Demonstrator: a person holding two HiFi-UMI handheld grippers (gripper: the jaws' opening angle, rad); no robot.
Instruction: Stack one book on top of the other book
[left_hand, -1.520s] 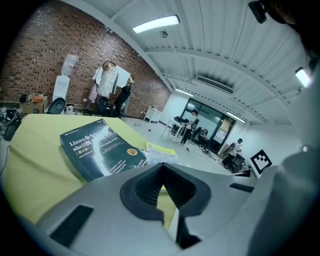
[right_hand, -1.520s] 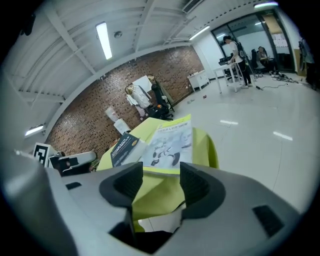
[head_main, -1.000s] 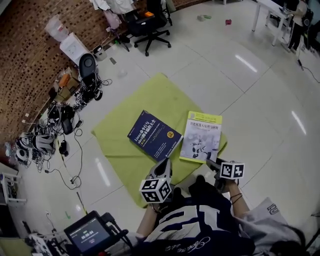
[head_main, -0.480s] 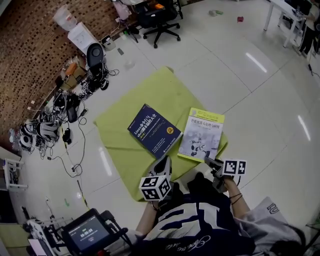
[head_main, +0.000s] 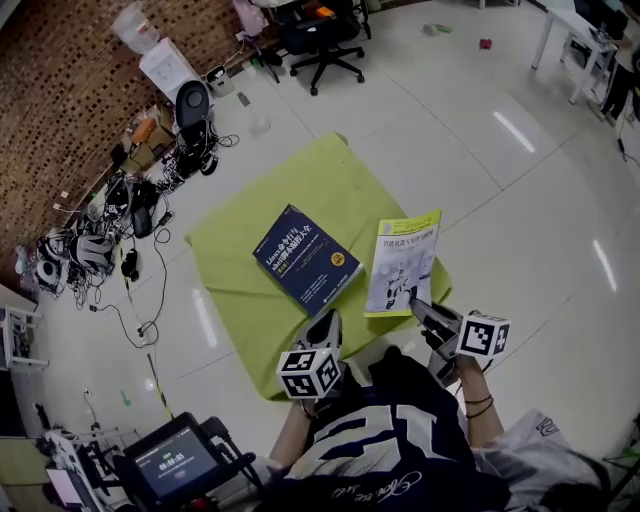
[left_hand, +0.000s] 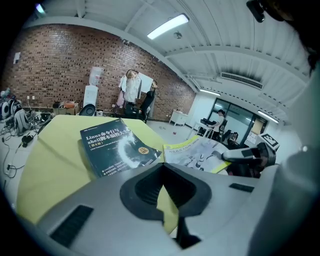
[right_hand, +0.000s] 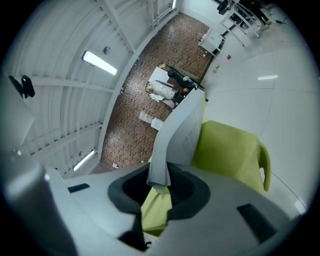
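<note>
Claw on your right (head_main: 418, 306) is closing on the near edge of the yellow-trimmed book (head_main: 403, 262), which is pinched between its jaws and tilted up off the green cloth (head_main: 250, 230). Your left claw (head_main: 330, 322), jaws together and empty, hovers just near of the blue book (head_main: 305, 258), which lies flat to the left. By the look of it the pickup is underway; you have yet to carry the book over and set it on the blue one.

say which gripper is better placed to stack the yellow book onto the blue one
Right. The right gripper, jaws closing, holds the yellow book by its near edge, tilted off the green cloth. The left gripper holds nothing, short of the blue book.
</note>
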